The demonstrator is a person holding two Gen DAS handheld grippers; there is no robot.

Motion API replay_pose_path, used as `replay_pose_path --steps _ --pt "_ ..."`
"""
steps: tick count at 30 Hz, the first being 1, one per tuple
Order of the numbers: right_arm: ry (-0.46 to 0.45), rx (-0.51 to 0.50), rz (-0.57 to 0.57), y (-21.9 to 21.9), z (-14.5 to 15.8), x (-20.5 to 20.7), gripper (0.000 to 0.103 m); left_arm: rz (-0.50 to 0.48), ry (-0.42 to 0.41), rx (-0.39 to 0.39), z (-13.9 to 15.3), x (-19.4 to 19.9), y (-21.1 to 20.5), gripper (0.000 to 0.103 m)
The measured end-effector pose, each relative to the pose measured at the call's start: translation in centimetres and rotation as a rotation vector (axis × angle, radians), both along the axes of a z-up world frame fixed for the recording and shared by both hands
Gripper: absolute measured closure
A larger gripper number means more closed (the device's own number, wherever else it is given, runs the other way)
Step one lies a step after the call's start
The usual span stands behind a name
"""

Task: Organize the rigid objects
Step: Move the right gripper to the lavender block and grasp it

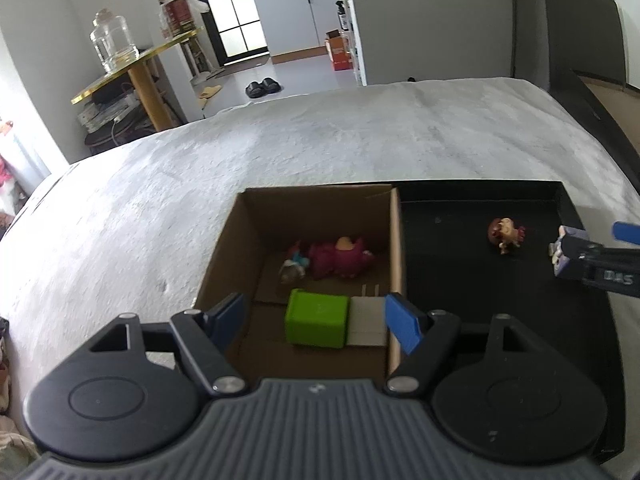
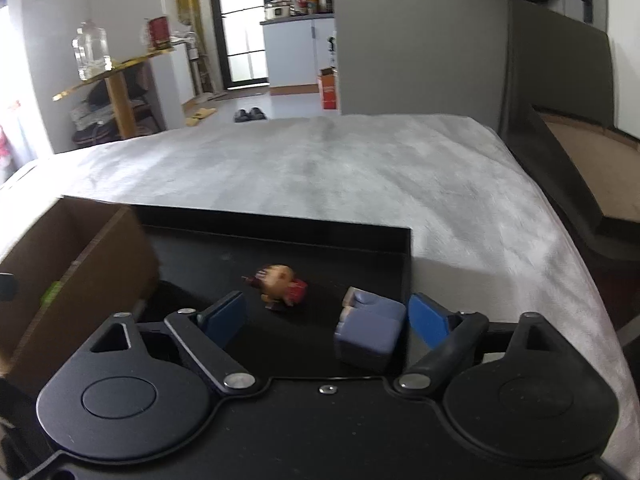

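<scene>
Left wrist view: the left gripper (image 1: pixel 316 322) hangs with jaws wide over the cardboard box (image 1: pixel 256 240), empty — a green block (image 1: pixel 316 322) and a pale block (image 1: pixel 368 320) lie inside the box near its right wall, pink toys (image 1: pixel 340 258) behind them.

Right wrist view: the right gripper (image 2: pixel 326 316) stands wide, unclamped, over the black tray (image 2: pixel 280 232) right of the box; a purple toy couch (image 2: pixel 370 326) sits between its fingers, a small figurine (image 2: pixel 280 286) just beyond.

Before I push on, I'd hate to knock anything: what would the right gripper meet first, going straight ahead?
Probably the purple block, between the open jaws of the right gripper toward the right one, with the small figurine farther ahead; depth is unclear.
</scene>
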State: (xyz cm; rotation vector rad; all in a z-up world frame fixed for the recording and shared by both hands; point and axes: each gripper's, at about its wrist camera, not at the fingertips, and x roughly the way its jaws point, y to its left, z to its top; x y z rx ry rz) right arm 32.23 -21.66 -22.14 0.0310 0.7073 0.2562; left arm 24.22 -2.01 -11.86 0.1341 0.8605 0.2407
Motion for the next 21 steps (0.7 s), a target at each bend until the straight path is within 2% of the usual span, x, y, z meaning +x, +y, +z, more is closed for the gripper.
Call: replay_pose_path --steps 3,7,12,13,15,17,21 --pt "0.028 0.005 -0.03 -0.6 -1.5 1.0 0.033 -0.016 0.001 -0.014 0.3 0.4 -0.8 0.027" --pt "0.061 0.032 -0.06 -1.3 -2.7 1.9 0.037 -0.028 -0.003 0.014 0.3 0.5 -1.5 0.027" --pt "0.065 0.032 -0.07 -1.5 -3.4 2.2 0.044 -0.009 0.018 -0.018 0.0 0.9 -1.7 0.027" --pt "0.061 0.028 -0.07 -1.5 -3.4 2.2 0.044 -0.01 0.017 -0.014 0.0 0.9 -1.9 0.027" --pt "0.051 -0.005 -0.069 -1.3 -3.4 2.1 0.054 -0.018 0.018 -0.007 0.0 0.8 -2.2 0.027" --pt "0.049 -0.039 -0.066 -1.2 -3.4 2.0 0.059 -0.025 0.018 -0.008 0.0 0.7 -2.4 0.027" --pt "0.054 -0.058 -0.058 -1.3 -3.2 1.7 0.063 -0.027 0.017 -0.006 -0.1 0.2 -2.5 0.027"
